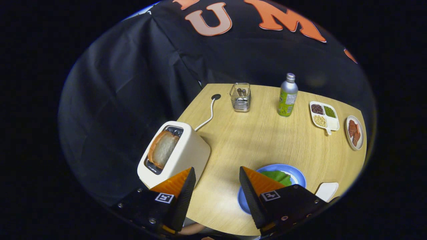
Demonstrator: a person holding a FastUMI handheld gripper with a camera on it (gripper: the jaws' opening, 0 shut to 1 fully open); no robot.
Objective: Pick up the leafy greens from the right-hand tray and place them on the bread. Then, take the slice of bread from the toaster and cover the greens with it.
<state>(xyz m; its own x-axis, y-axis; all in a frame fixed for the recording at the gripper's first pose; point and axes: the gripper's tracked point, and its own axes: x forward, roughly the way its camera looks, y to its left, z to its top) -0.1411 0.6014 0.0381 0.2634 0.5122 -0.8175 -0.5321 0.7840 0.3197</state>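
Observation:
My gripper (217,186) is open above the wooden table (253,140), with nothing between its fingers. A cream toaster (181,156) stands just ahead of the left finger, and a slice of bread (162,149) sticks up out of its slot. By the right finger lies a blue plate (298,175) with leafy greens (278,176) on it; that finger hides part of the plate. Whatever lies under the greens is hidden.
Beyond the fingers stand a wire basket (240,97) and a metal bottle (288,95). A white divided tray of beans (323,115) and a small plate of meat slices (354,132) sit at the far right. A white tray (327,191) lies right of the blue plate. The toaster's cord (208,115) runs back to a hole.

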